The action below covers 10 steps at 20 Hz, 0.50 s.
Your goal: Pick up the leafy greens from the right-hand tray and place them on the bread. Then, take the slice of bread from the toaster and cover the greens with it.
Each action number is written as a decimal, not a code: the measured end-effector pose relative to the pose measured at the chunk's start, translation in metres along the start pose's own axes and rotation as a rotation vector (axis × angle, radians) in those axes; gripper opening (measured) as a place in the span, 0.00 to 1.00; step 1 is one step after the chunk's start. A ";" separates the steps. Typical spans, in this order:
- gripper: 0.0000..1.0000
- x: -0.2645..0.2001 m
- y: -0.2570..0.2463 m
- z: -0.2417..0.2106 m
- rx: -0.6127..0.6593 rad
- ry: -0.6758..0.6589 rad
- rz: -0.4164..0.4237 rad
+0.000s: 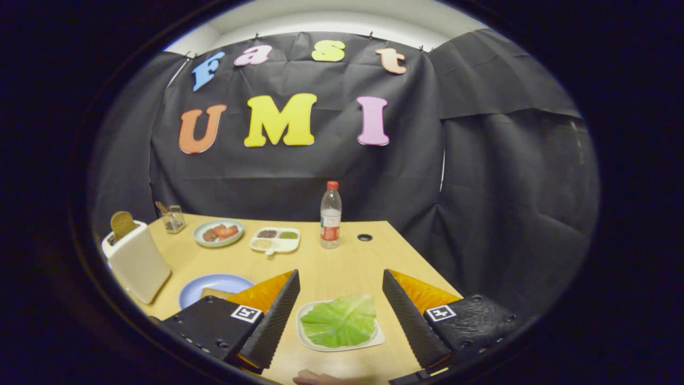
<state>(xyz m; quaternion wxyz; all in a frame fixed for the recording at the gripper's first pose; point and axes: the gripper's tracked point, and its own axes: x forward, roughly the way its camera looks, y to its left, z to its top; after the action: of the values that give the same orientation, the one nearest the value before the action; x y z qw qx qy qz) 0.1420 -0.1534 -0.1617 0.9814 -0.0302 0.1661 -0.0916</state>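
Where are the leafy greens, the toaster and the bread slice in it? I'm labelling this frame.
leafy greens (339,321): gripper view, middle of the leaf, between the open hand-held gripper (341,299) fingers.
toaster (140,262): gripper view, its front face.
bread slice (122,223): gripper view, part sticking out of the slot.

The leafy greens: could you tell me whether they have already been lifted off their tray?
No, the leafy greens lie on their white tray, between the open tool's fingers.

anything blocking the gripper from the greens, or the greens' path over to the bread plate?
Nothing visible. The gripper is open, and the leafy greens lie on their white tray between the fingers. The blue plate sits just beyond one finger, with bare table between tray and plate.
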 end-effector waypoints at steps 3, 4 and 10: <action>0.94 0.043 -0.016 -0.034 0.004 0.113 -0.001; 0.94 0.056 -0.020 -0.045 -0.004 0.147 -0.001; 0.96 0.101 -0.038 -0.086 -0.079 0.297 -0.035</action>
<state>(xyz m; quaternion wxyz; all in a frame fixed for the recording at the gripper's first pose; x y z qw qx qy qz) 0.2005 -0.2126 -0.2720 0.9423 -0.0579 0.3124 -0.1057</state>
